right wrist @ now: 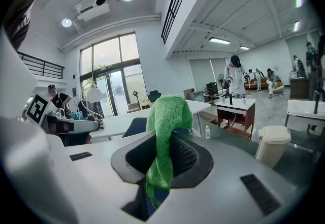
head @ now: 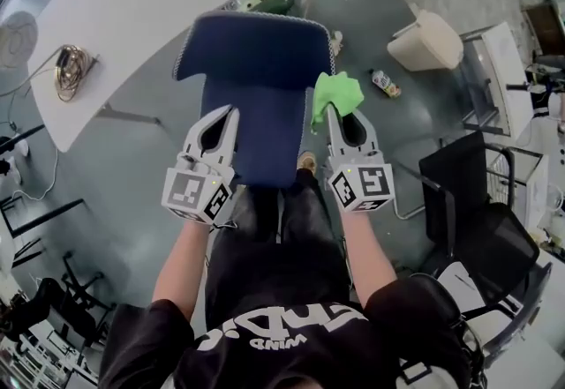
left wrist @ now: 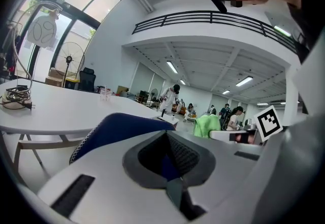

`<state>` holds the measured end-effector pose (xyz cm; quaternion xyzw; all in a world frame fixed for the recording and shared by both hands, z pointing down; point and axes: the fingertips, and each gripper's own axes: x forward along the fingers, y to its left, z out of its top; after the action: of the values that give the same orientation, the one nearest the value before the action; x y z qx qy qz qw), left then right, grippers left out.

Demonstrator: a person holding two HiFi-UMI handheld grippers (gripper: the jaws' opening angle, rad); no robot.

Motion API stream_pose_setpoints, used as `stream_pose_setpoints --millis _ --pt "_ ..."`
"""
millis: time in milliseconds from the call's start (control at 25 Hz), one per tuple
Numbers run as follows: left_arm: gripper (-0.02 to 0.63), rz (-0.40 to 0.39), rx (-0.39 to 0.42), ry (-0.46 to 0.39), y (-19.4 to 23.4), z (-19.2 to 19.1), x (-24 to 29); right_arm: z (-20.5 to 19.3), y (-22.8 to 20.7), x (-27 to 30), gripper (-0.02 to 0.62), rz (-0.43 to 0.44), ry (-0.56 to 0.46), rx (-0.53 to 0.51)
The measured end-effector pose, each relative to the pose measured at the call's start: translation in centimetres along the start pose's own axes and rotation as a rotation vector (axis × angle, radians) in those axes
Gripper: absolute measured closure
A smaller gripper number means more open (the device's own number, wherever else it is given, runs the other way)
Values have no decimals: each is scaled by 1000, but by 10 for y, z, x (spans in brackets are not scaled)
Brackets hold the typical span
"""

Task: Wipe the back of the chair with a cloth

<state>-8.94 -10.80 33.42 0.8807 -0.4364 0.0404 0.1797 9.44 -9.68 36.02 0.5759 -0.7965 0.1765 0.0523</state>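
Right gripper (head: 330,116) pinches cloth (head: 338,93) (green) — beside chair (head: 252,70).

The head view looks steeply down from behind the left gripper (head: 222,118) and right gripper (head: 332,114). Each gripper view sits close behind its jaws, facing forward. All share the chair (head: 252,70) ahead.
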Motion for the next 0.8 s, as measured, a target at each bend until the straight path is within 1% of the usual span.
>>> stream_pose_setpoints --millis 240,400,640,800 --pt "611 -24 23 32 15 -24 17 -19 -21 30 538 -82 3 -2" --pt "611 -44 8 39 23 -33 28 -25 -29 52 538 -115 1 -6" --pt "611 -37 -6 33 40 -51 42 -46 -41 80 538 -135 11 -30" --pt "611 -19 -8 30 49 -58 45 -56 -47 93 538 -133 8 -17"
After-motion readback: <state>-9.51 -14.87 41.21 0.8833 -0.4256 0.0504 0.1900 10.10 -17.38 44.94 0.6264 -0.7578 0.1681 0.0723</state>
